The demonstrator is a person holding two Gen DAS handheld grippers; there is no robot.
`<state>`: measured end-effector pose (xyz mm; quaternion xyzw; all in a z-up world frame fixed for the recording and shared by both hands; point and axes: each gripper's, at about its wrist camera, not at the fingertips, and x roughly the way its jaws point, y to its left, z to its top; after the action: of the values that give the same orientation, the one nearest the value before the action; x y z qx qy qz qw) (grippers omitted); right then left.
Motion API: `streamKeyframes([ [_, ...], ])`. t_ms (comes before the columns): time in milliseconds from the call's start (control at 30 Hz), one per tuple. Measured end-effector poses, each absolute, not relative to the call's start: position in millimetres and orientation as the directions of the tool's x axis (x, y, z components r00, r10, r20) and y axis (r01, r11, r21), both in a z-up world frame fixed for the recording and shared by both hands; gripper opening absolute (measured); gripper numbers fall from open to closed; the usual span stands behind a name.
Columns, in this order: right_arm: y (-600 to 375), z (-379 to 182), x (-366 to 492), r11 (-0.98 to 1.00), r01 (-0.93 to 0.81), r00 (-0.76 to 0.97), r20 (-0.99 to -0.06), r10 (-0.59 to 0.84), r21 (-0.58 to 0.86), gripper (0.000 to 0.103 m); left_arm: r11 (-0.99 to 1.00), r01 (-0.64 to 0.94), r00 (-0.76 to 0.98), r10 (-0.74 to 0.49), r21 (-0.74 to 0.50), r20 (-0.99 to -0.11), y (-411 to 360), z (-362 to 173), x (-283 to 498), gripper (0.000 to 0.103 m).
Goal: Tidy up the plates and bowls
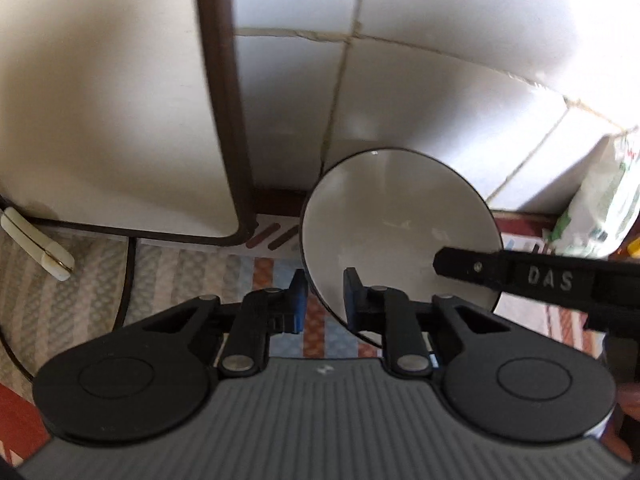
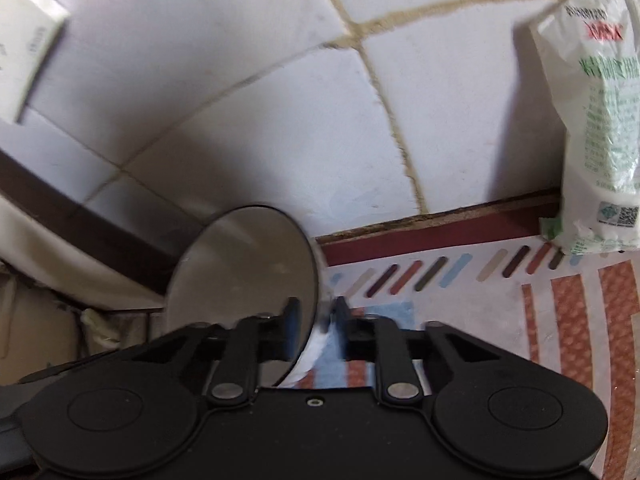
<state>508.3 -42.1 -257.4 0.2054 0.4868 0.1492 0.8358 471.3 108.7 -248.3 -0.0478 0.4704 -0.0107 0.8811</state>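
A white bowl with a dark rim [image 1: 396,216] is tilted on edge above the patterned tablecloth. My left gripper [image 1: 326,300] has its blue-padded jaws on either side of the bowl's near rim, shut on it. My right gripper's finger [image 1: 472,266] reaches into the bowl from the right. In the right wrist view the same bowl [image 2: 244,272] stands on edge and my right gripper [image 2: 316,312] is shut on its rim. A large white plate with a brown rim [image 1: 120,100] stands upright at the left.
White tiled wall [image 2: 280,120] stands behind. A white plastic bag with green print [image 2: 600,140] leans on the wall at the right. A woven mat [image 1: 80,280] and a white clip [image 1: 36,248] lie at left. The tablecloth [image 2: 560,320] spreads to the right.
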Motion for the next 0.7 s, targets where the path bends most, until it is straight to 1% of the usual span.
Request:
streamKeyframes([
  [67,-43.4,-258.6,505.9,0.863,-0.032,0.49,-0.745,0.453,0.504,0.017,0.997,-0.022,0.558,-0.046,-0.07,-0.829,101.2,-250.0,468.7,0.017],
  [200,-47.2,-252.0,494.2,0.863,0.007,0.497,-0.751,0.435,0.505,0.016,0.994,-0.027,0.551,-0.071,-0.103,-0.831,94.7,-249.1,457.4,0.017],
  [367,-61.3,-237.7,476.2,0.862,-0.005,0.5,-0.746,0.441,0.506,0.016,0.993,-0.016,0.538,-0.093,-0.121,-0.838,87.3,-240.0,438.0,0.017],
  [500,-76.3,-219.8,455.1,0.87,-0.002,0.487,-0.759,0.431,0.493,0.016,0.994,0.029,0.566,-0.106,-0.109,-0.818,73.6,-217.7,414.7,0.017],
  [700,-115.2,-182.8,413.0,0.844,-0.019,0.504,-0.724,0.47,0.536,0.016,0.992,0.064,0.579,-0.129,-0.113,-0.805,51.4,-172.4,374.5,0.017],
])
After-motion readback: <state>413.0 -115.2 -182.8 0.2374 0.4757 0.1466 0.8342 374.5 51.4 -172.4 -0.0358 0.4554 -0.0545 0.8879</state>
